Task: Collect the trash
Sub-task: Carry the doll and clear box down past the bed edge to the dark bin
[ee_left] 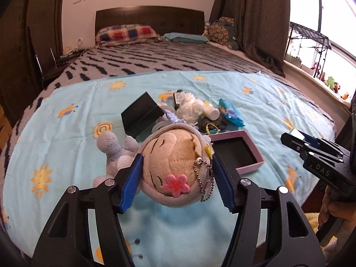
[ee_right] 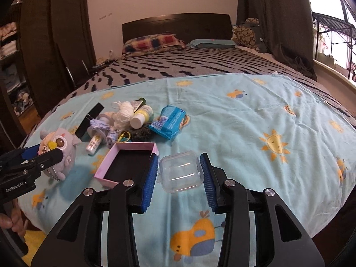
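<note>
Grey plush owl [ee_left: 175,166] pinched in left tool [ee_left: 175,175], clear plastic box [ee_right: 180,170] in right tool [ee_right: 180,175]; lifting step, next carrying off bed [ee_right: 255,120].

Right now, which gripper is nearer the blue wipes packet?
Right. The right gripper, clamping the clear plastic case, sits just below the blue wipes packet; the left gripper, holding the plush toy, is farther left.

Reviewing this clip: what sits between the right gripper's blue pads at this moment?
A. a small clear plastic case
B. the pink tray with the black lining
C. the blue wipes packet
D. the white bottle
A: in the right wrist view the right gripper has its blue pads on either side of the small clear plastic case, while the pink tray lies beside it on the sheet.
</note>
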A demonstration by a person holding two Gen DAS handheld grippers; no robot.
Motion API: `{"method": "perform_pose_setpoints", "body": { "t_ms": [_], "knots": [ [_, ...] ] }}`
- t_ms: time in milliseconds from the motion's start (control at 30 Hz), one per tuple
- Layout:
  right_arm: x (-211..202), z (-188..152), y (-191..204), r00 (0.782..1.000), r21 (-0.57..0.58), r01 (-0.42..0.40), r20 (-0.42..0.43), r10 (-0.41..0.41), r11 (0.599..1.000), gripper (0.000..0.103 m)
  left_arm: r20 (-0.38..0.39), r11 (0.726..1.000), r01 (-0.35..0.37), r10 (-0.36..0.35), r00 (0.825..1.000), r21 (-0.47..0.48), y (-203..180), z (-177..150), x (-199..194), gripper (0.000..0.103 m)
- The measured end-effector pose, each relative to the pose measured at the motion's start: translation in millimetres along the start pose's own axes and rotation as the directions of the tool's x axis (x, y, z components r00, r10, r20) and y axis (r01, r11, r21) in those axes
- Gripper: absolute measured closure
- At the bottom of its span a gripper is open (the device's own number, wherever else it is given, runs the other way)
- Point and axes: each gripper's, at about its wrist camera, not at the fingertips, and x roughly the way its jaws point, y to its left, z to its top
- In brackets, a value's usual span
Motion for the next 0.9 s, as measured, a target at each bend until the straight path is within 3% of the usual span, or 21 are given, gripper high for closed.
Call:
{"method": "perform_pose_setpoints", "body": {
  "t_ms": [167,400,700,900],
  "knots": [
    [-36.1,-14.1,7.0,0.999,-0.005,-0.036,0.012,0.036,0.999,0.063,0.049,1.000,0.015,-0.016,0.999,0.025,-9.5,-17.0,-48.9,0.044],
    [-83.5,-47.9,13.7,0.998,-0.014,-0.059,0.000,0.059,0.998,0.063,0.033,0.997,0.079,-0.079,0.996,0.017,-25.2,-60.1,-90.1,0.044],
    [-95.4,-102.4,14.0,0.989,0.015,-0.094,-0.110,0.095,0.995,0.063,-0.094,0.987,0.157,-0.152,0.984,0.042,-40.0,-117.1,-99.2,0.043],
    [-72.3,-139.2,15.6,0.969,0.045,-0.100,-0.222,0.107,0.994,0.063,-0.222,0.984,0.173,-0.161,0.962,0.038,-41.5,-150.9,-70.0,0.043]
  ]
}}
